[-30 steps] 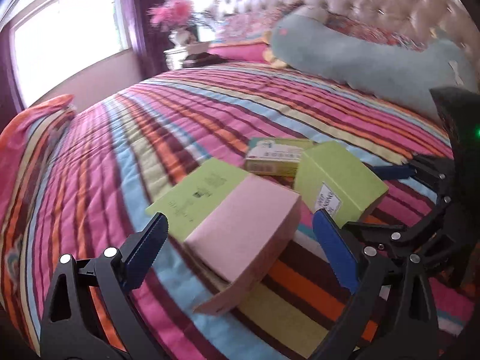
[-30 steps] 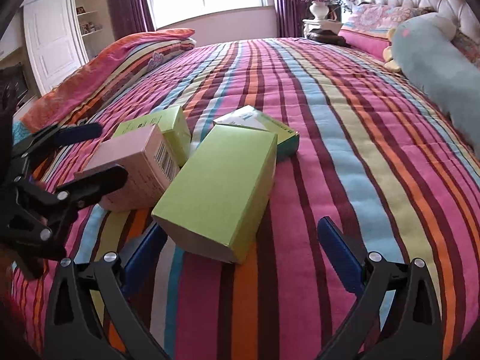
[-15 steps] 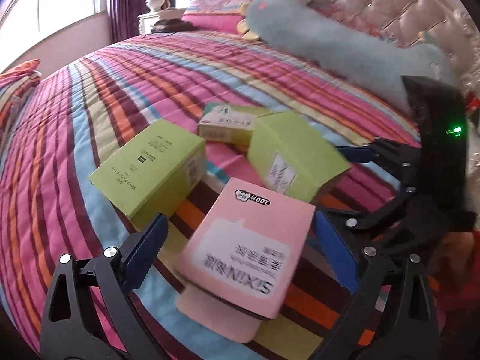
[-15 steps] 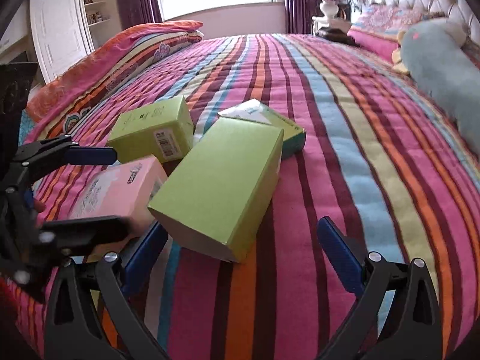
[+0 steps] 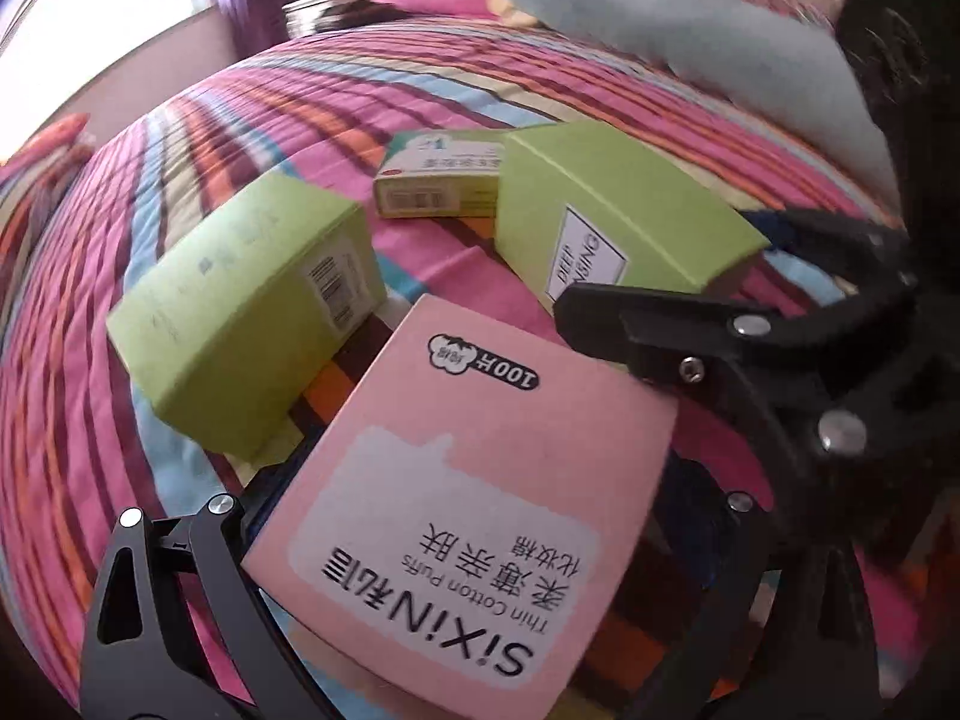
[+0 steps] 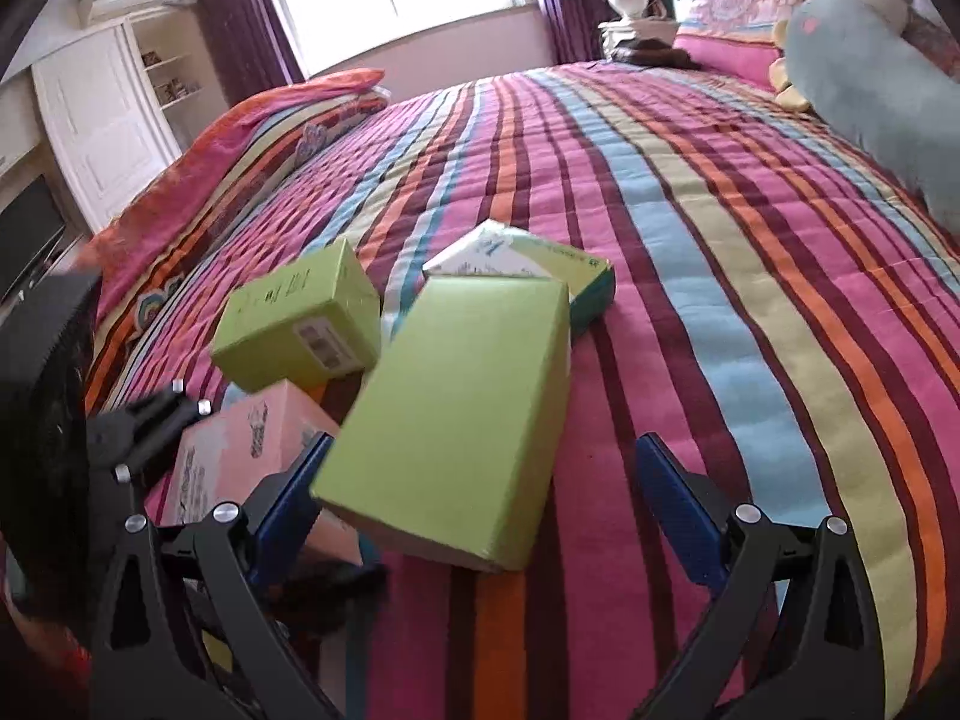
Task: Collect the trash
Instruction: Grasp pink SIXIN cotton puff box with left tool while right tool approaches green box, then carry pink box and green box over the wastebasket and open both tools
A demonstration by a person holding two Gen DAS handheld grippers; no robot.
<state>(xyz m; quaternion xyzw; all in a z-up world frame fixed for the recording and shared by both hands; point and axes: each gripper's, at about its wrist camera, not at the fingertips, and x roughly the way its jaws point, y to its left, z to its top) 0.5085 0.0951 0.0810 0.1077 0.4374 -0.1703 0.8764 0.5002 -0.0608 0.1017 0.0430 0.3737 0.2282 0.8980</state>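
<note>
Four empty boxes lie together on the striped bedspread [image 6: 750,276]. A pink cotton-puff box [image 5: 462,510] fills the space between my left gripper's [image 5: 474,540] fingers, which are closed against its sides; it also shows in the right wrist view [image 6: 240,456]. A large green box [image 6: 456,414] lies between my right gripper's [image 6: 480,480] open fingers, its near end at the fingertips. It shows in the left wrist view [image 5: 606,222]. A smaller green box [image 6: 300,324] and a white-and-green flat box [image 6: 528,258] lie just beyond.
A long blue plush pillow [image 6: 876,72] lies along the headboard side. A folded striped quilt [image 6: 258,138] sits at the bed's far left edge. A nightstand with a vase [image 6: 630,6] stands beyond the bed.
My left gripper moved forward over the pink box and its fingers closed onto it. My right gripper edged closer to the large green box, staying open.
</note>
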